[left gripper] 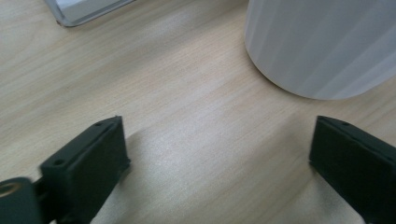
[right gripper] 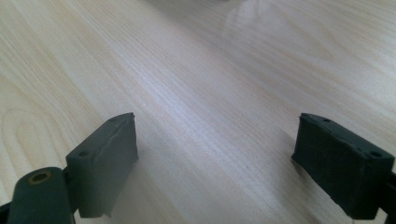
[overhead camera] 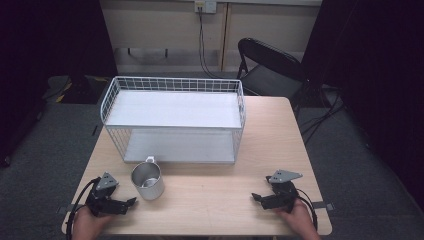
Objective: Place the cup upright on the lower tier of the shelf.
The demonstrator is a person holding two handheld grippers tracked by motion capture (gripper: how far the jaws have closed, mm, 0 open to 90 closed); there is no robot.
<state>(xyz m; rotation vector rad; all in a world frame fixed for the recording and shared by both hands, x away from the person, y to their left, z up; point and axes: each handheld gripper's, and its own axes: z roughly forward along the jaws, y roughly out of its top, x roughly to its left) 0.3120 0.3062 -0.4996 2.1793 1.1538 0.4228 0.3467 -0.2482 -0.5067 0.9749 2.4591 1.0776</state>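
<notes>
In the high view, a white wire rack (overhead camera: 172,120) with 2 shelves stood across the far middle of the wooden table (overhead camera: 220,200), and a black folding chair (overhead camera: 270,70) sat beyond the table's far right corner. A metal mug (overhead camera: 148,180) stood upright just in front of the rack's lower shelf, its handle toward the rack. The left gripper (overhead camera: 131,202) rested near the table's front left edge, just beside the mug and pointing at it without touching it; the right gripper (overhead camera: 255,197) lay well apart at the front right, pointing inward. In the left gripper view, the mug (left gripper: 322,46) rose ahead at the upper right, the jaws spread wide with bare wood between them. In the right gripper view, the jaws likewise stood wide apart over bare tabletop (right gripper: 201,93), holding nothing.
</notes>
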